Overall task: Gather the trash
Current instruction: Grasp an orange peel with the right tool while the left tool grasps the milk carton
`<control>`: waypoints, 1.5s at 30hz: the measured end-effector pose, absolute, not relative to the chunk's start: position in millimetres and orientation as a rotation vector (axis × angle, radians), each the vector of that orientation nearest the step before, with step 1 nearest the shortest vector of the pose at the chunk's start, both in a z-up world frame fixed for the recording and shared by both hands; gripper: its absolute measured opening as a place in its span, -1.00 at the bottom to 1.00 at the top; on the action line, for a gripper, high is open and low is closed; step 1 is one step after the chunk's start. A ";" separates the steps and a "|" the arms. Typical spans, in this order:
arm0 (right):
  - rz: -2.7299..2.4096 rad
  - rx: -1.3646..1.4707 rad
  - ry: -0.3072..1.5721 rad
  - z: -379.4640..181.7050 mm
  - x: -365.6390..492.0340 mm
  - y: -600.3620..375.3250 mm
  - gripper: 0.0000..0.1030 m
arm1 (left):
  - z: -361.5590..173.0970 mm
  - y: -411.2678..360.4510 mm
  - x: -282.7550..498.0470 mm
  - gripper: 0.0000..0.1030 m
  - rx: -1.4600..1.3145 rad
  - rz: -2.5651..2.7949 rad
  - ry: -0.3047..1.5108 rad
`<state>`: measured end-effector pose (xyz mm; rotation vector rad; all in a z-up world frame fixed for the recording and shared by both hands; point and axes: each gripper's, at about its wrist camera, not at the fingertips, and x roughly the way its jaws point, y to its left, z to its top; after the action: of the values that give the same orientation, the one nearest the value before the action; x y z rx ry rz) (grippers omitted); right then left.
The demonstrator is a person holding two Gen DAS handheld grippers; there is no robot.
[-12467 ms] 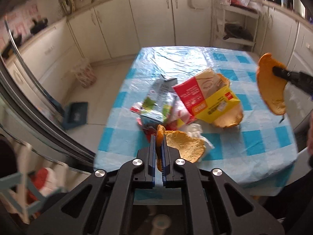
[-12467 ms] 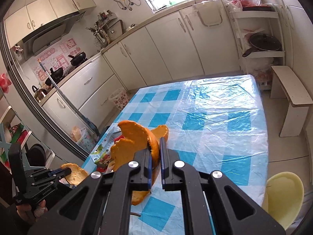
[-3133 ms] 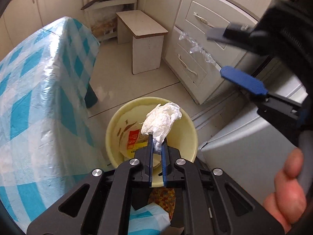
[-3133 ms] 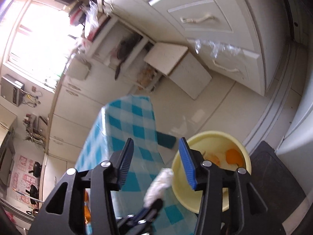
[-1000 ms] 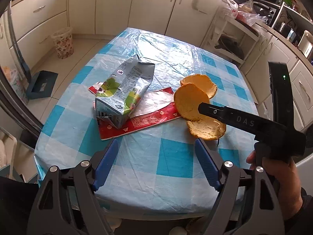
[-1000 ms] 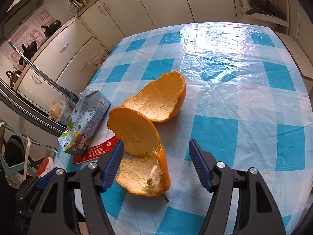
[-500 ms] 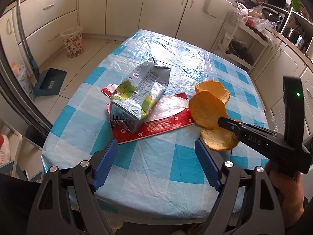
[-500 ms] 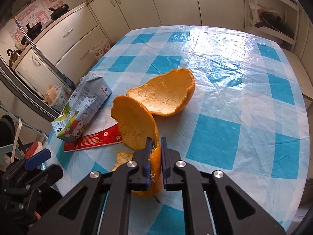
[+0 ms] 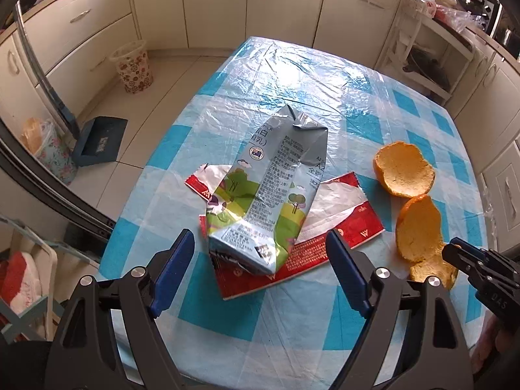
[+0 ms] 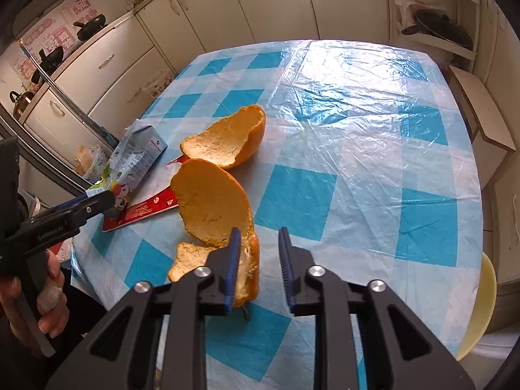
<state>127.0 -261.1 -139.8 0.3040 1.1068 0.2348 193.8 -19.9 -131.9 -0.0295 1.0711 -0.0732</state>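
A crushed milk carton [image 9: 276, 188] lies on a torn red-and-white wrapper [image 9: 338, 214] on the blue checked table [image 9: 292, 318]. My left gripper [image 9: 260, 250] hovers wide open just in front of the carton, one finger on each side, touching nothing. Two orange peels lie to the right: a cupped one [image 10: 227, 143] and a larger curled one [image 10: 211, 208]. My right gripper [image 10: 259, 232] is at the curled peel's near edge. Its jaws are opening: the edge rests against the left pad and the right pad is clear of it.
A yellow bin [image 10: 481, 308] stands on the floor past the table's right edge, with a low stool [image 10: 481, 110] behind it. A floral wastebasket [image 9: 131, 65] and a blue dustpan [image 9: 100, 139] are on the floor to the left. Cabinets line the walls.
The right jaws closed on the curled peel's edge half a second ago and have since parted. My left gripper has moved in over the milk carton, still open.
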 end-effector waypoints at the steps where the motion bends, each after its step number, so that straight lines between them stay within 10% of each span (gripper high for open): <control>1: 0.238 0.303 1.105 -139.4 126.7 -260.2 -0.43 | -132.5 -20.2 197.3 0.53 -0.024 -0.069 1.069; 14: 0.258 0.278 1.115 -151.2 135.1 -242.1 -0.41 | -133.6 -34.6 205.9 0.45 0.044 -0.078 1.033; 19: 0.279 0.240 1.107 -150.9 133.4 -235.2 -0.80 | -133.2 -39.6 204.3 0.24 0.061 -0.099 1.007; 45: 0.245 0.279 1.067 -138.9 117.0 -267.2 -0.83 | -87.7 -41.8 170.5 0.23 0.022 -0.150 0.830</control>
<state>117.0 -267.2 -138.9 0.2788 1.0665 0.2447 170.5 -41.8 -87.7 0.0218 0.8304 -0.1502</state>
